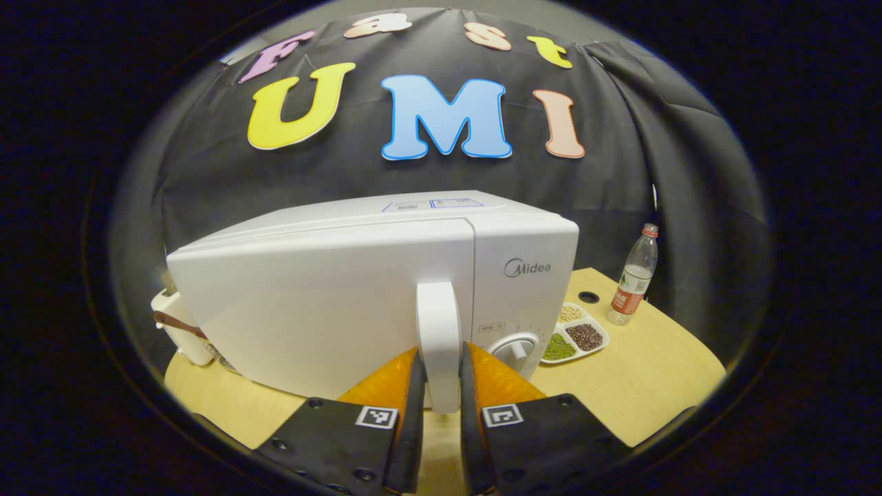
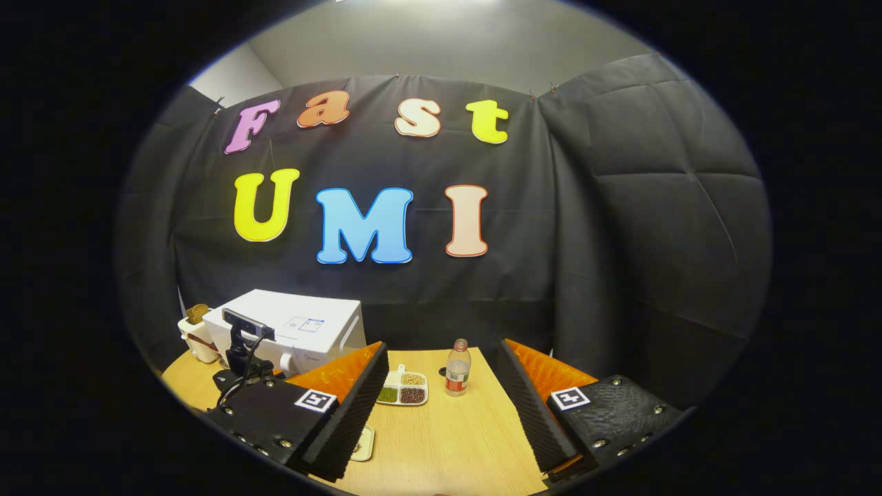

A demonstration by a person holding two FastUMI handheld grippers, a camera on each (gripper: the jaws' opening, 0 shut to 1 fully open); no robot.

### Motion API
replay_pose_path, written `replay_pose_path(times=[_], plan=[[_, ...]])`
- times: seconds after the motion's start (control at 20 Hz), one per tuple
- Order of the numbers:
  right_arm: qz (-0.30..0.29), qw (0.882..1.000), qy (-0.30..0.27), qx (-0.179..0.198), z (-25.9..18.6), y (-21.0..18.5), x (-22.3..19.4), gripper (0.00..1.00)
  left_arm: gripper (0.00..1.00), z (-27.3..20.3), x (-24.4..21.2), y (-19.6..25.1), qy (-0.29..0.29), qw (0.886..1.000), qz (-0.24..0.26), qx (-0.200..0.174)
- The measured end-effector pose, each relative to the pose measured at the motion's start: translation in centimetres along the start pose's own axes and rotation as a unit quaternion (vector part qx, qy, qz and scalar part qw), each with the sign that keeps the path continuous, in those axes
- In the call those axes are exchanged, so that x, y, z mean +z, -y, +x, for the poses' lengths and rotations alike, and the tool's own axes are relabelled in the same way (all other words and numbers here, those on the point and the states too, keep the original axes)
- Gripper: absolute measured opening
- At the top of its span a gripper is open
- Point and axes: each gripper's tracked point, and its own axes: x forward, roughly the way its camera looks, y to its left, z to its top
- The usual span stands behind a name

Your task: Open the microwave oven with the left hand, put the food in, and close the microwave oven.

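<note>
Starting at the left of the left gripper view, we see a small cream toaster (image 1: 180, 324) tucked just behind the microwave's (image 1: 331, 303) left corner, out of the door's way. The microwave sits on the wooden table (image 1: 641, 393) with its door (image 1: 310, 310) apparently beginning to swing toward us, since the door's face looks angled away from the body. At the middle, our left gripper (image 1: 441, 386) has its fingers drawn narrow around the upright white door handle (image 1: 438, 331), one finger pressing each side; we judge this grip is chosen because the door hinges on the left and the handle gives a firm pull point. Right of the handle sits the control dial (image 1: 513, 348), then a divided tray of beans and grains (image 1: 575, 334) just beside the microwave, which we take to be the food, placed within easy reach of the free hand. Farther right stands a plastic bottle (image 1: 635, 279), upright near the table's edge.

In the right gripper view, the microwave (image 2: 303, 327) lies far to the left, with the other gripper in front of it. Our right gripper (image 2: 444, 406) hovers with fingers spread wide and holding nothing, aimed toward the tray (image 2: 403, 388) and the bottle (image 2: 457, 377), well apart from both, likely waiting until the door is fully open.
</note>
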Motion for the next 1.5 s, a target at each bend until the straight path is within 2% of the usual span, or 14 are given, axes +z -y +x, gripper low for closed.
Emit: replay_pose_path(times=[0.05,0.25,0.65,0.7,0.75,0.8,0.95,1.05,1.1,1.35,1.5], plan=[[-0.001,1.0,0.0,-0.001,0.1,0.1,0.1,0.97,0.3,-0.2,0.0,-0.1,-0.002,1.0,-0.001,0.0],[0.002,1.0,-0.002,-0.004,0.1,0.3,-0.1,0.97,0.19,0.3,0.2,0.0,-0.008,1.0,-0.001,0.0],[0.006,1.0,-0.001,-0.017,0.1,1.3,0.0,0.97,0.18,0.3,0.3,0.1,-0.031,0.999,-0.006,0.002],[0.009,1.0,-0.002,-0.017,0.1,1.3,-0.1,0.97,0.21,0.2,0.2,0.1,-0.034,0.999,-0.008,0.002],[0.009,1.0,-0.006,-0.018,0.2,1.3,-0.2,0.97,0.19,0.0,0.1,0.1,-0.04,0.999,-0.011,0.006],[0.005,1.0,-0.012,-0.021,0.4,1.5,-0.8,0.97,0.21,-1.0,-0.5,0.0,-0.046,0.999,-0.011,0.017],[0.019,0.999,-0.022,-0.02,0.5,1.3,-1.3,0.97,0.17,-5.0,-1.7,-0.6,-0.022,0.999,0.02,0.03],[0.031,0.999,-0.027,-0.007,0.4,0.4,-1.6,0.97,0.17,-6.8,-2.6,-1.0,-0.027,0.999,0.008,0.021],[0.03,0.999,-0.027,-0.005,0.5,0.3,-1.7,0.97,0.21,-7.5,-3.0,-1.3,-0.03,0.999,0.001,0.016],[0.035,0.999,-0.021,0.014,-0.4,-2.0,-1.4,0.97,0.17,-11.6,-4.5,-2.9,-0.035,0.999,0.003,0.006],[0.038,0.999,-0.025,0.03,-1.1,-3.9,-2.0,0.97,0.19,-13.8,-5.6,-4.3,-0.039,0.999,0.005,0.011]])
